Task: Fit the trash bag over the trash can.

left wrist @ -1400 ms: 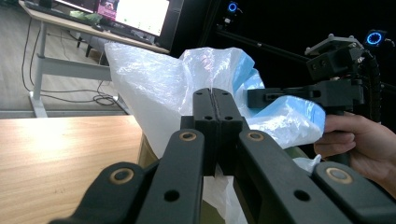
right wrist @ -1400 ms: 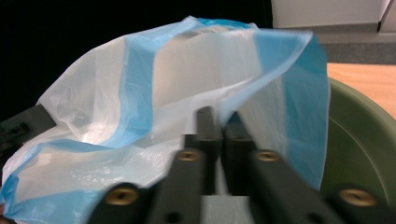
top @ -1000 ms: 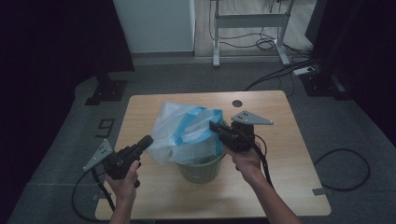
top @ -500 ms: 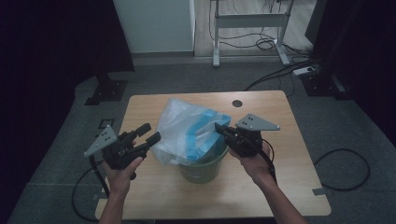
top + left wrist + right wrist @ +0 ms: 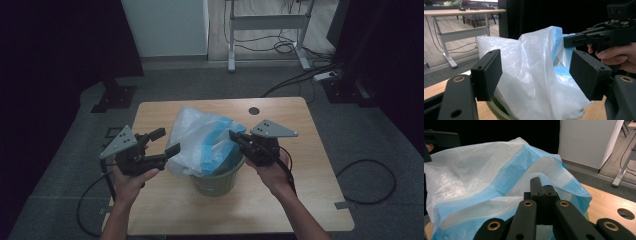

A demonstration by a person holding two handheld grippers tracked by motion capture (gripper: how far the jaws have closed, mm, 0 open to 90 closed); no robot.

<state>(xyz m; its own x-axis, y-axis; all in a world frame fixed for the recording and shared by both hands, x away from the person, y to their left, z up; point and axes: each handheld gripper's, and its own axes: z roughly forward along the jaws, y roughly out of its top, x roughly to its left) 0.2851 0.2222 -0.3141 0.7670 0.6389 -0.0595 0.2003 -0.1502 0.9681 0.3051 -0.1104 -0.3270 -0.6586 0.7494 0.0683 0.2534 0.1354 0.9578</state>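
High view: a green bucket (image 5: 216, 180) stands at the centre of the frame on the wooden worktop (image 5: 310, 150), lined with a white and blue plastic bag (image 5: 200, 145) that billows above its rim. The left tongs (image 5: 162, 142), at centre left of the frame, point toward the bag's left side; their jaws have just been opening and now stand apart, clear of the plastic. The right tongs (image 5: 234, 135), just right of centre, have their jaws closed together at the bag's blue right edge.

Left gripper view: the two black pads (image 5: 489, 72) of the left tongs rise at lower left and lower right of the frame with the bag (image 5: 534, 75) in the gap beyond them, neither pad pressing on it; the bucket rim (image 5: 496, 112) shows at bottom centre.

Right gripper view: the right tongs (image 5: 541, 192), at lower centre, have jaws pressed together amid the blue folds of the bag (image 5: 506, 177); whether plastic is pinched between them cannot be told.
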